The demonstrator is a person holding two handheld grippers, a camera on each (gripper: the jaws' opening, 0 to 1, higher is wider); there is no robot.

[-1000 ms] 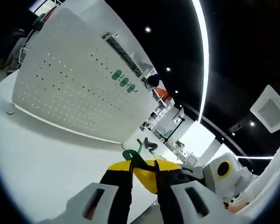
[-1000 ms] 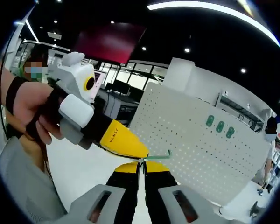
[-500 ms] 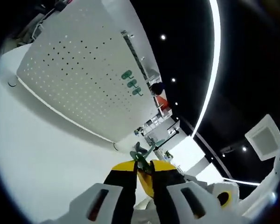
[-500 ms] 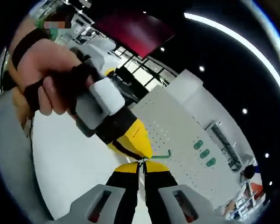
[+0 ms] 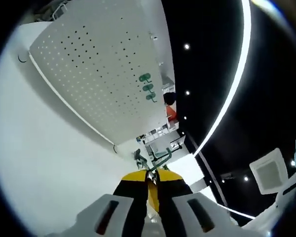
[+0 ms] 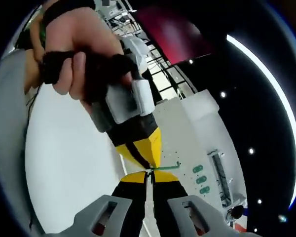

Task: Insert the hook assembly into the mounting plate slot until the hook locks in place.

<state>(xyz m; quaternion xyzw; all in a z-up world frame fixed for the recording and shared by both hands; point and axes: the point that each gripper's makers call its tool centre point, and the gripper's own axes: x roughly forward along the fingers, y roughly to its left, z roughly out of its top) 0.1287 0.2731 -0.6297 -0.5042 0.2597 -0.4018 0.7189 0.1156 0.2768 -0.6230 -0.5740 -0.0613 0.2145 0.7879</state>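
Observation:
The white perforated mounting plate (image 5: 93,69) stands on the white table, with three green hooks (image 5: 147,88) mounted near its far end. My left gripper (image 5: 151,173) is shut on a green hook assembly (image 5: 157,159) that sticks out past its yellow tips. In the right gripper view, my right gripper (image 6: 150,174) is shut on the same green hook (image 6: 168,167), whose thin wire points right. The left gripper (image 6: 138,143), held by a hand (image 6: 79,49), meets it tip to tip from the upper left. The plate (image 6: 187,143) and its green hooks (image 6: 200,179) lie beyond, well apart from the held hook.
The white table (image 5: 44,163) stretches in front of the plate. A bright ceiling light strip (image 5: 232,84) arcs across a dark ceiling. Shelves and furniture (image 5: 160,136) stand in the far room behind the plate.
Both views have rolled and tilted as the hands turned. The hook stays pinched between the two grippers, tip to tip. The left gripper and hand now loom larger in the right gripper view.

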